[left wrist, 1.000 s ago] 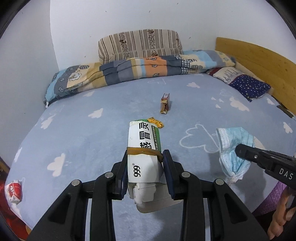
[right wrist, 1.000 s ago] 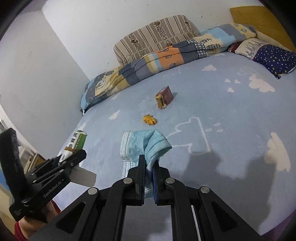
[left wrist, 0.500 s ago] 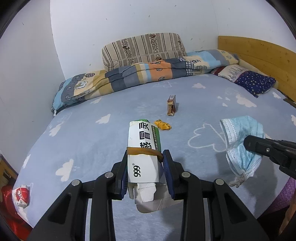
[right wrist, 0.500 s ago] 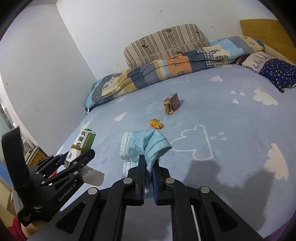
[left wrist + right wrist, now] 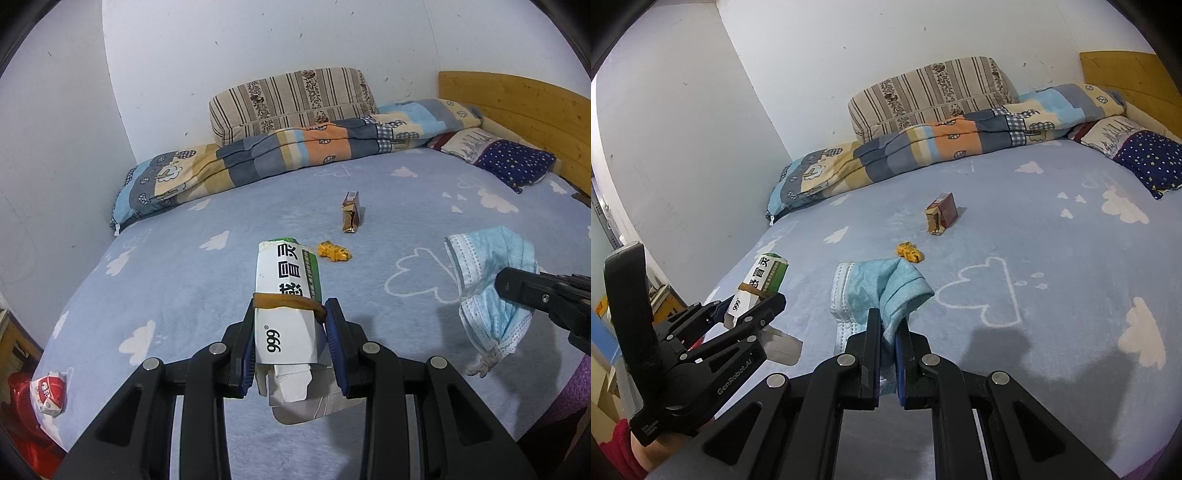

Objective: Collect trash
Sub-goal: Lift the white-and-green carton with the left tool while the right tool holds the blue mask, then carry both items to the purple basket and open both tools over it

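Holding med box (image 5: 286, 306) clamped in my L gripper (image 5: 291, 343) and blue mask (image 5: 882, 291) pinched in R gripper (image 5: 887, 354), both above bed (image 5: 1052, 229); carton (image 5: 941, 214) & wrapper (image 5: 910, 252) lie mid-bed.

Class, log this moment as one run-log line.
left tongs: shut on medicine box | right tongs: shut on face mask | on bed: yellow wrapper, brown carton

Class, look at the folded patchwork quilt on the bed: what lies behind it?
Behind the patchwork quilt a striped cushion leans against the white wall. The quilt covers the cushion's lower edge, so what it rests on cannot be seen.
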The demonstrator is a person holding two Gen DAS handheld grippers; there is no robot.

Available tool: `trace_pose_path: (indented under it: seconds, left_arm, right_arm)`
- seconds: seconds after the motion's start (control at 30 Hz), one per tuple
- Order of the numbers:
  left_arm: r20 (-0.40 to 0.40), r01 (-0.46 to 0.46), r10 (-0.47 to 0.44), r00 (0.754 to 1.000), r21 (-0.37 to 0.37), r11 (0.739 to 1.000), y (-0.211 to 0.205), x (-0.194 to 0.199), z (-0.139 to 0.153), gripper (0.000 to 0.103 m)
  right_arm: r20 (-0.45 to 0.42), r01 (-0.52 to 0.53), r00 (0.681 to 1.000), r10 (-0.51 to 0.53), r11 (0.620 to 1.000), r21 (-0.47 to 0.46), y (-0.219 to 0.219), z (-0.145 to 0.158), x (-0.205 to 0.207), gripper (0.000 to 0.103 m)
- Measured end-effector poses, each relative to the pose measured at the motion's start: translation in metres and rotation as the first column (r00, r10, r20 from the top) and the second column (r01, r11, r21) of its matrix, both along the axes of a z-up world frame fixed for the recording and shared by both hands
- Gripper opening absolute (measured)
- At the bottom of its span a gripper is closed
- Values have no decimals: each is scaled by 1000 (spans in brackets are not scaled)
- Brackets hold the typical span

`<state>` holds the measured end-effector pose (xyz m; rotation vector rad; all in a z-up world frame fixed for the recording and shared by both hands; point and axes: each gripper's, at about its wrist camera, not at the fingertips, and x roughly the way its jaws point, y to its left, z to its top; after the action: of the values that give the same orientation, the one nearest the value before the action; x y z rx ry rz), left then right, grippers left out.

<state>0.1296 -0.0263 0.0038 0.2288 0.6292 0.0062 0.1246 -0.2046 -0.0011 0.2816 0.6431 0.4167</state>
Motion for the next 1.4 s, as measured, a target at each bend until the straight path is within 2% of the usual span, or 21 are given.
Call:
trace_pose_path:
  seconds: [0.77,0.83,0.97,1.03,1.13,1.23,1.33,1.4]
  left_arm:
    - [-3,2,-2,1000,4,1000,-3,-1,-1,32]
    - [-6,13,-13,1000,-10,1000,-1,0,-3,32]
    - [-17,89,-91,996,-102,991,0,-2,-1,32]
    - [-18,145,-149,989,-139,980,-5,-5,1,32]
    - [-24,243,-253,967,-203,949,-17,-14,6,32]
    - [-15,346,-359,933,-239,908,-37,-26,17,32]
    - [-27,441,-472,881,-312,841,-65,-38,25,32]
    - [-47,497,-548,835,-362,789,-93,-45,28,32]
  right_arm:
    - [-5,-9,1000,9,1000,0,3,-1,2,7]
    - [-7,-8,1000,8,1000,3,3,-2,2,7]
    - [-14,3,1000,-3,1000,18,0,-1,2,7]
    - [-13,18,1000,-17,999,41,-7,4,0,7]
    - [3,54,998,-55,996,70,-24,15,-11,7]
    - [2,107,994,-108,988,109,-56,25,-32,7]
    - [13,188,982,-190,976,107,-99,34,-64,7]
    - [13,263,964,-265,960,98,-134,37,-90,7]
